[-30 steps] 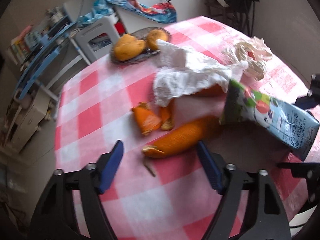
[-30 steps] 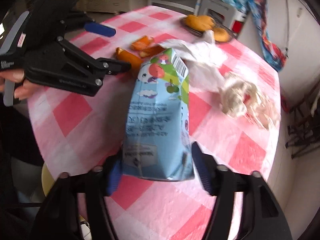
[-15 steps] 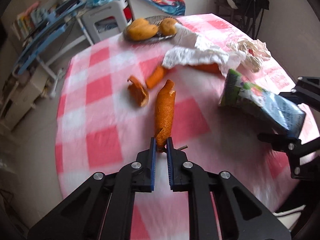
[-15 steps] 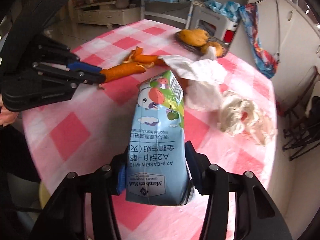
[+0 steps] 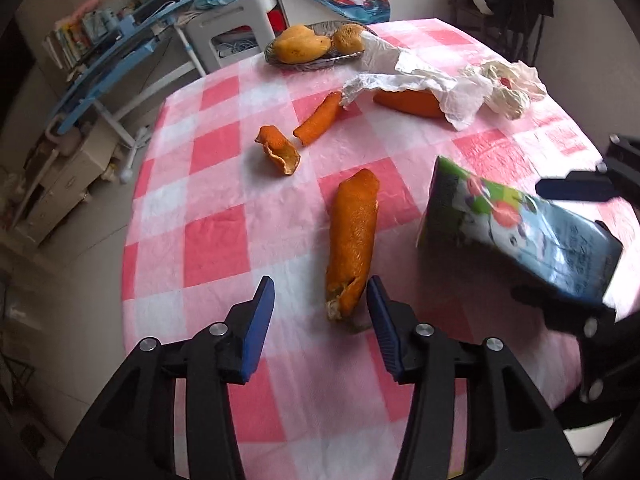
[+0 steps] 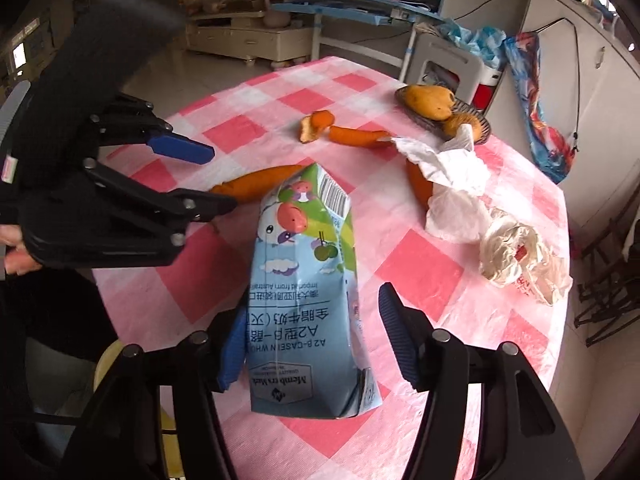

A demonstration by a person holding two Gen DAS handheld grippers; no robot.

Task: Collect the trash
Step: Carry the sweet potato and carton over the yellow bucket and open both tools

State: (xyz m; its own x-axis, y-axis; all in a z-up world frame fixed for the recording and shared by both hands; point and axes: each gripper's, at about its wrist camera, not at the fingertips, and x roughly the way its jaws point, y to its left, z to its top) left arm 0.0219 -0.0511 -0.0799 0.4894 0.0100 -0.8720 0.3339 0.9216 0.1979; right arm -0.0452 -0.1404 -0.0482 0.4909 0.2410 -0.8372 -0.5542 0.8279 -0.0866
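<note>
One long peel point(image 5: 352, 240) lies between left hand-held gripper point(image 5: 320, 312) jaws.

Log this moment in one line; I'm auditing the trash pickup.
left hand-held gripper: jaws just opening, long orange peel between, unheld | right hand-held gripper: jaws just opening, milk carton between, one pad clear

The tissue point(image 5: 436, 84) covers the top of one peel point(image 5: 408, 101), and the carton point(image 6: 304, 292) hides the near end of another peel point(image 6: 256, 182). Behind the carton, the right gripper's left pad point(image 6: 234, 350) is mostly out of sight. In the left view the carton's far end is blurred, print unreadable.
</note>
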